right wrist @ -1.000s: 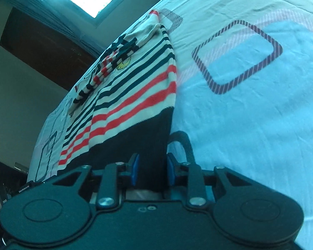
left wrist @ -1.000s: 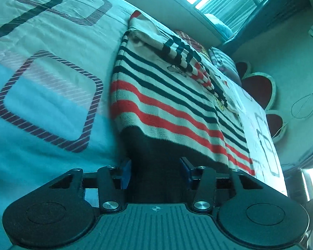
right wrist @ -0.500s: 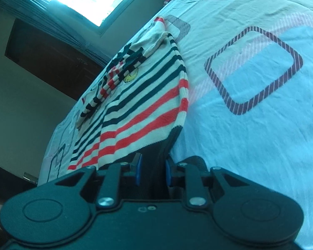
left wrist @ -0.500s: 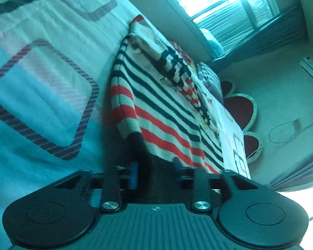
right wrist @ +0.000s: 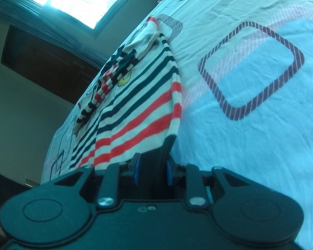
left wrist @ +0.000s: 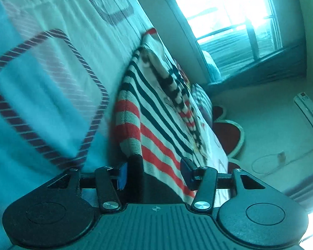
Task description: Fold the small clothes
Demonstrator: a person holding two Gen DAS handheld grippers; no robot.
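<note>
Your right gripper (right wrist: pixel 152 171) has its blue pads closed on the dark hem of the striped sweater (right wrist: pixel 139 112), and your left gripper (left wrist: pixel 154 174) holds the other hem corner, though its pads stand wider apart with cloth bunched between them, so I cannot tell how firm that grip is. Both corners are raised off the bedsheet (right wrist: pixel 250 79); the collar end lies on it. With 1 sleeve (left wrist: pixel 173 87) already folded across the body, the bottom-to-top fold looks only begun.
</note>
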